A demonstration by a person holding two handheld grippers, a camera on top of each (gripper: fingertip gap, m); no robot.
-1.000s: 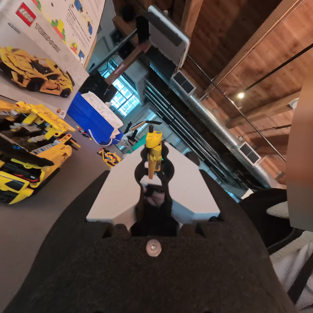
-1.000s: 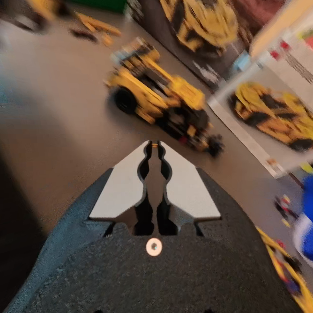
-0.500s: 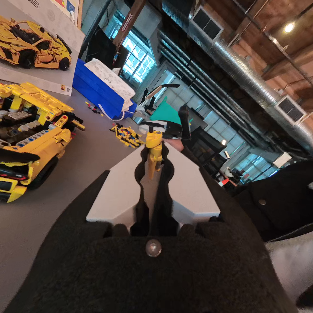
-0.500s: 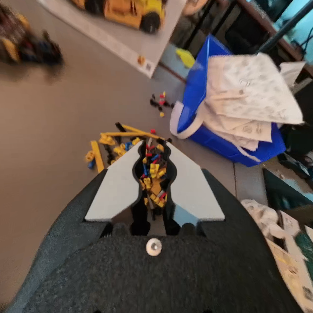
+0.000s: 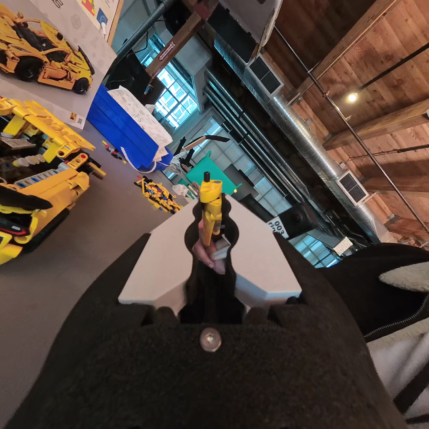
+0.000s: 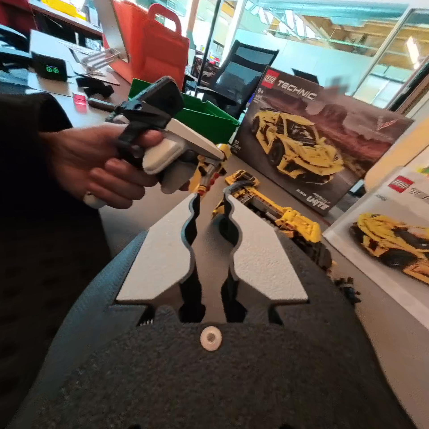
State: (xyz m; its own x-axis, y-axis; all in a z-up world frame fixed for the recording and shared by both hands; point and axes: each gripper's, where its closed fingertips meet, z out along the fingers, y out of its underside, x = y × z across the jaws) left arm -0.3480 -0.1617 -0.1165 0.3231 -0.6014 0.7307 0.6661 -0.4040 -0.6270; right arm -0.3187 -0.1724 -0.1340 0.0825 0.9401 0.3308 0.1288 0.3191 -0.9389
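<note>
Yellow brick piece (image 5: pixel 210 204) clamped upright in left gripper (image 5: pixel 211 202) jaws.

A grey counter (image 5: pixel 76 246) carries a half-built yellow toy car (image 5: pixel 34 185), which serves as the landmark. Behind the car stands a big printed box (image 6: pixel 320 148) showing a yellow car, and just beside the car lies an open booklet (image 5: pixel 58 58) with a similar picture. Beyond the car's far end sit a blue bin (image 5: pixel 123 132) stuffed with white paper bags and a loose heap of small yellow bricks (image 5: pixel 157 195); a green bin (image 6: pixel 204 116) stands left of the box.
</note>
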